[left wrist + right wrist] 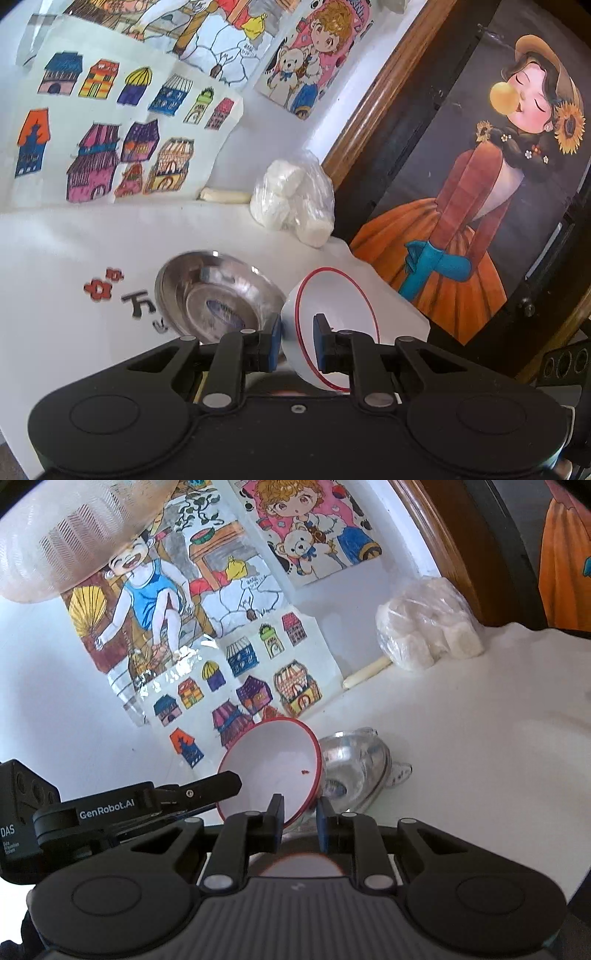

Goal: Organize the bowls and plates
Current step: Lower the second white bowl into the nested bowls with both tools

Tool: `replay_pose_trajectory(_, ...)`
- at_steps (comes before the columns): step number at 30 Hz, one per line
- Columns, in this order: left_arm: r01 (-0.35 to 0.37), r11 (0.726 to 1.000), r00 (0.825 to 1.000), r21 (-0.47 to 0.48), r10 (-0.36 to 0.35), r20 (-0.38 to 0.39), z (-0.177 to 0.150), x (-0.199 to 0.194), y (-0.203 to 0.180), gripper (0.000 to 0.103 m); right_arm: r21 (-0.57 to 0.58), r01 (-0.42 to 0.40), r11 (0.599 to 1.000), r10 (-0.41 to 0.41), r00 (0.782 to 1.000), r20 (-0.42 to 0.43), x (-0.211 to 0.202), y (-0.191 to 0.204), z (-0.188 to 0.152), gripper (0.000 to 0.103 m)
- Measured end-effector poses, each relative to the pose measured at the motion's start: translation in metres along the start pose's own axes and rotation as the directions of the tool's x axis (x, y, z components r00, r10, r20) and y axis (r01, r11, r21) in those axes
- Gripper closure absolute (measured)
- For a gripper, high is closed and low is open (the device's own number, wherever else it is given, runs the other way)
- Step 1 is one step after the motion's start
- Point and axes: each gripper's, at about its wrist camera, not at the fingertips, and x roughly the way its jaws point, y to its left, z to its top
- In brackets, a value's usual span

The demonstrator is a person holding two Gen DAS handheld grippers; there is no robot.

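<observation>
A white bowl with a red rim [340, 306] hangs tilted just above the white table [55, 314]. My left gripper [297, 339] is shut on its wall, one blue pad outside and one inside. To its left a shiny steel dish [218, 299] lies on the table. In the right wrist view the bowl [273, 768] opens toward the camera. My right gripper [300, 821] is shut on its lower right rim. The left gripper's finger [221, 782] reaches the bowl's left rim. The steel dish [354, 768] shows just behind the bowl, to the right.
A clear bag of white lumps [291, 206] sits at the back of the table against the wall. Coloured drawings [110, 140] cover that wall. A dark poster in a wooden frame [480, 184] stands to the right. A pale ribbed object [66, 535] fills the top left corner.
</observation>
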Motion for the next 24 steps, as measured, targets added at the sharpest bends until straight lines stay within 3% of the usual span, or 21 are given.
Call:
replay_pose_trajectory(13,0.011,0.998,0.997,-0.055,-0.015,-0.082,-0.029,-0.008,0.010,0.084,0.049,0.021,0.999,-0.018,0.997,-0.072,-0.015,-0.004,-0.032,0.082)
replay_pose_trajectory(24,-0.019,0.998,0.989,-0.060,0.009,-0.148,-0.038,-0.005,0.016,0.084,0.051,0.051,0.997,-0.044,0.991,-0.129,-0.013,-0.001,-0.040,0.082)
